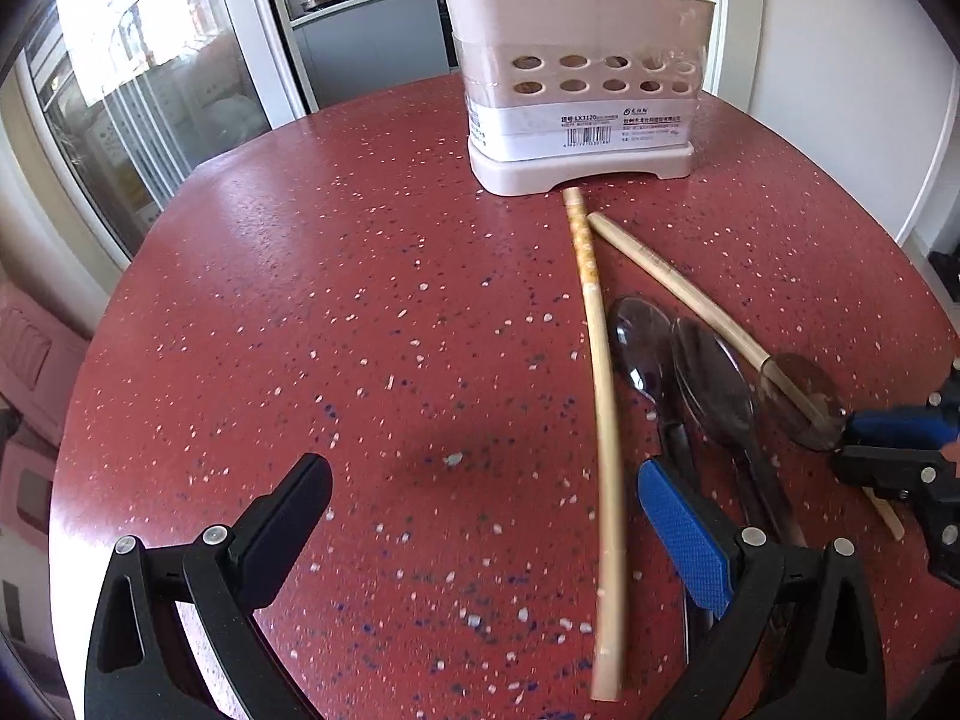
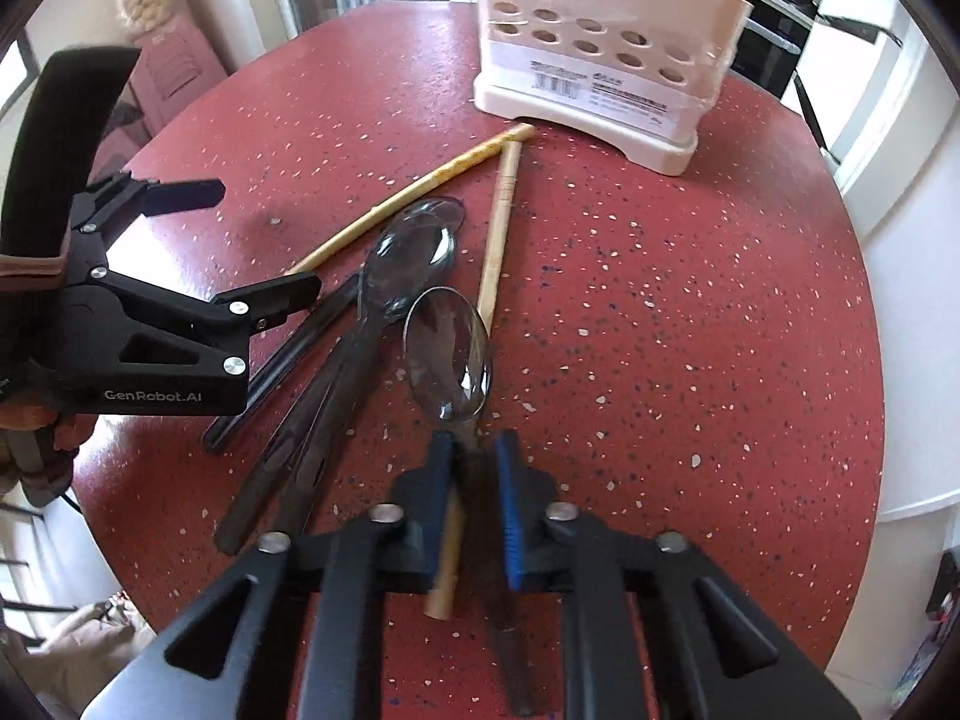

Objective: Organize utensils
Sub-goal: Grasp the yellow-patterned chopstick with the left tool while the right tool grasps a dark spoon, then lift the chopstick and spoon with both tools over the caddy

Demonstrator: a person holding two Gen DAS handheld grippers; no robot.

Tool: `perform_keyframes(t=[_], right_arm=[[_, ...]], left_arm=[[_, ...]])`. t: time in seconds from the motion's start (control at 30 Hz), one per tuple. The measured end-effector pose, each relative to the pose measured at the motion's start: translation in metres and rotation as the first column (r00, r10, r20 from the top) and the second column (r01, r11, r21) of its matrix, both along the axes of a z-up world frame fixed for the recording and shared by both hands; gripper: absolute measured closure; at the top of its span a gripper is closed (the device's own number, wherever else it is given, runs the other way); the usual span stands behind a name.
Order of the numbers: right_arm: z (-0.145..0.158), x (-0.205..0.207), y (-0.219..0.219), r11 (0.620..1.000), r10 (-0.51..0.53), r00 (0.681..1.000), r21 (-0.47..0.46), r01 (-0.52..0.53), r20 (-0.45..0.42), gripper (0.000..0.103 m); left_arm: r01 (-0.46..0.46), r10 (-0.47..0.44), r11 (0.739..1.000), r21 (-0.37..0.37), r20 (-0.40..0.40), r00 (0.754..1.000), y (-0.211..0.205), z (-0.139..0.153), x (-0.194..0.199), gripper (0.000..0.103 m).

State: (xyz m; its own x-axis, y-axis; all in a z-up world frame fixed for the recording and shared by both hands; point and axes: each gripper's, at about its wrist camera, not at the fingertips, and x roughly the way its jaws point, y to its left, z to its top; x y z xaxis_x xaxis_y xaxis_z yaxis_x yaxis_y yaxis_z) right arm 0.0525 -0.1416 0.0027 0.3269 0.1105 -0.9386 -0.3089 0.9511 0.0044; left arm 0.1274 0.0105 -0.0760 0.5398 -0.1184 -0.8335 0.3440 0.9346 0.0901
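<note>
A pink utensil holder (image 1: 579, 90) (image 2: 606, 54) stands at the far side of the red speckled table (image 1: 360, 330), with some utensils inside. Two wooden chopsticks (image 1: 603, 420) (image 2: 498, 228) and several dark translucent spoons (image 1: 711, 378) (image 2: 408, 264) lie in front of it. My left gripper (image 1: 480, 510) is open and empty above the table, left of the spoons; one chopstick lies between its fingers. My right gripper (image 2: 474, 456) is shut on the handle of one spoon (image 2: 447, 354), whose bowl points forward over a chopstick.
The round table edge curves close on all sides. Glass doors (image 1: 138, 90) and a kitchen counter (image 1: 360, 6) lie beyond it. A white wall (image 1: 840, 60) stands to the right.
</note>
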Motion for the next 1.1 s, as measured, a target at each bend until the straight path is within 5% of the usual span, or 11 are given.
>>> perform_keyframes(t=[0.27, 0.63, 0.87, 0.93, 0.97, 1.0, 1.1], right_arm=[[-0.001, 0.01, -0.034, 0.969, -0.096, 0.993, 0.223, 0.109, -0.071, 0.098], [0.0, 0.013, -0.053, 0.941, -0.137, 0.987, 0.301, 0.157, -0.087, 0.099], [0.004, 0.016, -0.063, 0.927, -0.148, 0.985, 0.335, 0.169, -0.088, 0.099], [0.004, 0.017, -0.065, 0.923, -0.154, 0.984, 0.343, 0.175, -0.09, 0.099], [0.004, 0.017, -0.066, 0.922, -0.156, 0.984, 0.345, 0.178, -0.09, 0.099], [0.004, 0.017, -0.067, 0.921, -0.158, 0.983, 0.346, 0.18, -0.091, 0.099], [0.006, 0.011, -0.07, 0.918, -0.161, 0.983, 0.352, 0.184, -0.093, 0.099]], left_arm=[[0.038, -0.038, 0.999, -0.016, -0.045, 0.998, -0.01, 0.003, 0.017, 0.0], [0.11, -0.11, 0.994, -0.003, -0.14, 0.984, -0.036, 0.011, 0.057, 0.0], [0.164, -0.17, 0.985, -0.044, -0.211, 0.963, -0.049, 0.018, 0.068, 0.021], [0.187, -0.193, 0.981, -0.051, -0.209, 0.959, -0.054, 0.021, 0.065, 0.035], [0.197, -0.203, 0.979, -0.05, -0.204, 0.958, -0.057, 0.023, 0.064, 0.058], [0.197, -0.204, 0.979, -0.052, -0.208, 0.957, -0.061, 0.024, 0.063, 0.066], [0.176, -0.184, 0.983, -0.054, -0.192, 0.964, -0.063, 0.028, 0.06, 0.066]])
